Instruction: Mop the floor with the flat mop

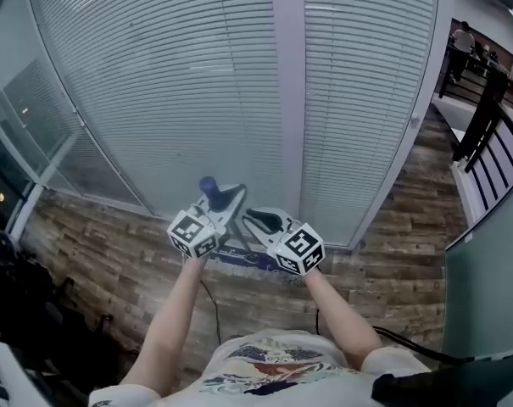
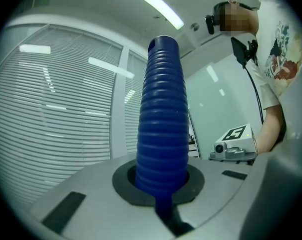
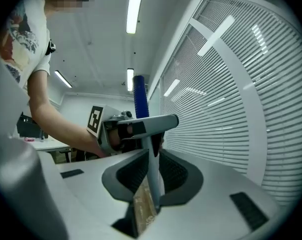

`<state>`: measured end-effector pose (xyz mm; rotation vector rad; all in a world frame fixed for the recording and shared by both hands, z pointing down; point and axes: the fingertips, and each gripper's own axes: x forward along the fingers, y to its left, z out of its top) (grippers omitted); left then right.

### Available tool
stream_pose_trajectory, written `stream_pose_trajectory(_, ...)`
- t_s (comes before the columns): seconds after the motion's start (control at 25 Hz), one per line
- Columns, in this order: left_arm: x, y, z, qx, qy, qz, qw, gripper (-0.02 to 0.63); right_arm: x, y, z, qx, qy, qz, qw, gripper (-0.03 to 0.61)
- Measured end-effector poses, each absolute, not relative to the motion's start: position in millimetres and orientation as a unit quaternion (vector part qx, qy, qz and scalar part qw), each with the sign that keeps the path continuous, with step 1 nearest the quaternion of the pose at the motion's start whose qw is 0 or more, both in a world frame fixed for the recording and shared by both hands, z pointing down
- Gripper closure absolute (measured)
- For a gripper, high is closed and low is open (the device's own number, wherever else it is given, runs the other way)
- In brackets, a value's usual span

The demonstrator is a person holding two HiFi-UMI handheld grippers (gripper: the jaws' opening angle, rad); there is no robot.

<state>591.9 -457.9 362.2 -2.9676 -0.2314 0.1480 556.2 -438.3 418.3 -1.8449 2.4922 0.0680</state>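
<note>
The flat mop's blue ribbed grip (image 2: 163,119) stands upright between the jaws of my left gripper (image 2: 160,184), which is shut on it. In the head view the grip's top (image 1: 208,185) pokes up just beyond the left gripper (image 1: 225,200). My right gripper (image 3: 151,179) is shut on the mop's grey pole (image 3: 153,159), close beside the left one and a little lower. In the head view the right gripper (image 1: 260,220) is next to the left. The blue mop head (image 1: 239,261) lies on the wood-pattern floor (image 1: 120,253) below both grippers, partly hidden by them.
A glass wall with closed blinds (image 1: 197,83) rises right behind the mop, with a grey post (image 1: 287,91) in it. A black railing (image 1: 485,117) stands at the right. Dark bags and gear (image 1: 19,312) lie at the left. A cable (image 1: 212,299) runs across the floor.
</note>
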Motion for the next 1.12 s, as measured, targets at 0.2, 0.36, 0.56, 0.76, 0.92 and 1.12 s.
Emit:
stream_pose_trajectory(0.2,592.6,-454.6,365.0,-0.992,-0.094,0.039,0.079,0.601,540.2,-457.3,422.5,-0.570,0.821,0.017,-0.008,0.518)
stream_pose_trajectory(0.36,591.3,-450.2,368.6,-0.991,-0.107,0.032,0.080,0.600,536.6,-469.6,429.0,-0.567,0.823,0.002,-0.012,0.373)
stream_pose_trajectory(0.56,591.5,-441.7,370.7,-0.984,-0.151,0.007,0.088,0.600,533.0,-488.5,431.8,-0.552,0.833,-0.008,-0.034,0.373)
stream_pose_trajectory(0.76,589.8,-439.5,370.6,-0.981,-0.175,-0.005,0.088,0.600,530.2,-495.9,432.0,-0.549,0.836,-0.012,-0.018,0.374)
stream_pose_trajectory(0.92,576.6,-438.6,371.2,-0.974,-0.203,-0.019,0.101,0.598,516.8,-501.0,438.3,-0.543,0.838,0.001,-0.055,0.373)
stream_pose_trajectory(1.12,559.6,-448.7,337.4,-0.968,-0.213,0.006,0.129,0.597,505.1,-515.6,447.5,-0.543,0.838,-0.013,-0.059,0.364)
